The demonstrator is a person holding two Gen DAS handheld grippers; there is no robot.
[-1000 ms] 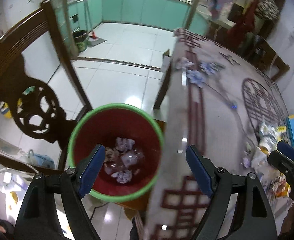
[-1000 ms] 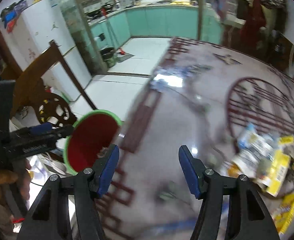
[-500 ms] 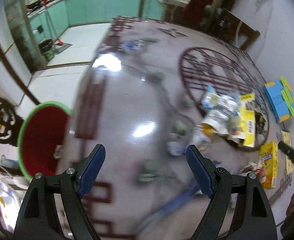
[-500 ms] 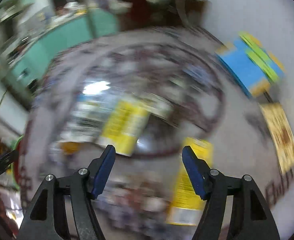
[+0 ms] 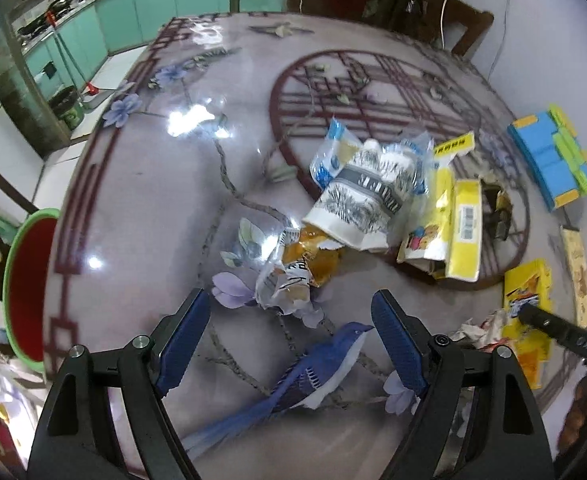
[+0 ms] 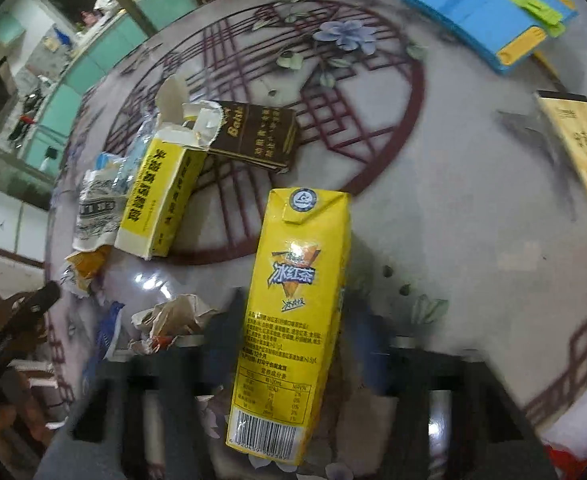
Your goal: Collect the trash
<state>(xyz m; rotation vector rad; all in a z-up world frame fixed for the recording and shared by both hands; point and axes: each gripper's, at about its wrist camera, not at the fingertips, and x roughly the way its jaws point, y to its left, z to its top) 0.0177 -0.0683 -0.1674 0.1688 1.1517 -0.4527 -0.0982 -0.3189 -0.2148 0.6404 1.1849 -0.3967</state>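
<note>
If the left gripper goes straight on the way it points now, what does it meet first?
Most likely the torn orange and white wrapper lying on the table, just ahead of the open left gripper. Depth is unclear, so it may touch the bare tabletop just before it.

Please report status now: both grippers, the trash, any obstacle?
Left gripper open above torn wrapper. Right gripper just closing, tea carton between blurred fingers, grip unclear. Crumpled paper lies beside carton. Bin at table edge.
</note>
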